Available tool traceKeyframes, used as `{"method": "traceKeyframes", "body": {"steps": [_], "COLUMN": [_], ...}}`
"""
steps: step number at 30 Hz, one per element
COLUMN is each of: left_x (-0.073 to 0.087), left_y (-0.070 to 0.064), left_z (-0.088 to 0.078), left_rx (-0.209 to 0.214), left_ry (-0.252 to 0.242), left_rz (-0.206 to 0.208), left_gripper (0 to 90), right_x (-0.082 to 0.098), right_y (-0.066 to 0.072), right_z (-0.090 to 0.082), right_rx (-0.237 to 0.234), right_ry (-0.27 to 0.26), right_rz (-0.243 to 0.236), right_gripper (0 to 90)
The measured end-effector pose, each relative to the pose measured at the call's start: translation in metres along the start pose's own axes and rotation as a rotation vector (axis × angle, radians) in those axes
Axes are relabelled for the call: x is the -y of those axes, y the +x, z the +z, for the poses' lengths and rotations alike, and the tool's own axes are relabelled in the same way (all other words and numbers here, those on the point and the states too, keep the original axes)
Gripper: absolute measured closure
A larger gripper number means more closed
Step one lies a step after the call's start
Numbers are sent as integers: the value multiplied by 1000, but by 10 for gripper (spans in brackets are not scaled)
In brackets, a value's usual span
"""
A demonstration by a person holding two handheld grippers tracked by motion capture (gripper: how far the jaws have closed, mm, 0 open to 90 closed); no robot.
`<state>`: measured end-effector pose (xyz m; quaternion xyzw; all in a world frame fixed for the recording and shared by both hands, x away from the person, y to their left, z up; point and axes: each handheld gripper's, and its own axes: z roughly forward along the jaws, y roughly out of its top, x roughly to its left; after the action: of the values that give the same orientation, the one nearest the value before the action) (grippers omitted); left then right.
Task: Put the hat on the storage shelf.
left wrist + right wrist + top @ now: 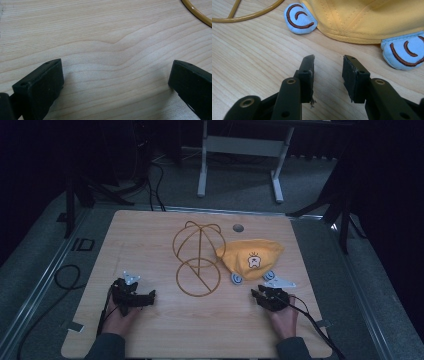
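Two grippers rested on a pale wooden table [150,340] when we looked down from the high view, each held in one of the person's hands near the table's near edge. We saw the table standing on grey carpet in a dark room, with the white legs of another table [202,170] beyond its far edge and black cables [155,190] trailing across the floor at the far left. A small round hole [238,227] sat near the far edge of the tabletop.

Near the middle of the table stood a wire hat stand [197,257], its ring base lying flat and its domed frame rising behind. Just right of it lay the yellow cap [252,256], face printed on its front, with two pale blue ears [298,18] at its near side. It touched the table, not the stand.

We found the left gripper [137,297] near the near-left corner, its forearm coming up from the near edge and its jaws pointing right towards the stand's base. In the left gripper view its jaws stood wide apart over bare wood, released.

We found the right gripper [263,296] towards the near-right corner, just short of the cap. In the right gripper view its jaws stood apart, gripping nothing, aimed at the cap's brim edge between the two ears.
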<state>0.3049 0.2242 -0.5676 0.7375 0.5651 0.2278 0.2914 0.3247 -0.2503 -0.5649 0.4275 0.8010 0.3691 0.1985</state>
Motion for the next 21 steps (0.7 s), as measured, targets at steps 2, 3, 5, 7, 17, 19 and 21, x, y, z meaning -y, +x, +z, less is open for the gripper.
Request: {"method": "traceKeyframes", "body": {"steps": [2, 3, 5, 7, 17, 19, 21], "left_x": [0, 0, 0, 0, 0, 0, 0], "left_y": [0, 0, 0, 0, 0, 0, 0], "left_z": [0, 0, 0, 0, 0, 0, 0], "left_rx": [0, 0, 0, 0, 0, 1, 0], "left_ry": [0, 0, -1, 0, -1, -1, -1], "left_rz": [0, 0, -1, 0, -1, 0, -1], "left_gripper": [2, 2, 2, 2, 2, 2, 2], "right_x": [0, 0, 0, 0, 0, 0, -2], "right_y": [0, 0, 0, 1, 2, 3, 4], "right_z": [0, 0, 0, 0, 0, 0, 1], "right_rx": [2, 2, 5, 8, 15, 14, 6], "right_ry": [0, 0, 0, 0, -1, 0, 7], "right_rz": [2, 2, 3, 5, 11, 12, 2], "right_gripper": [619, 619, 621, 622, 622, 621, 622]}}
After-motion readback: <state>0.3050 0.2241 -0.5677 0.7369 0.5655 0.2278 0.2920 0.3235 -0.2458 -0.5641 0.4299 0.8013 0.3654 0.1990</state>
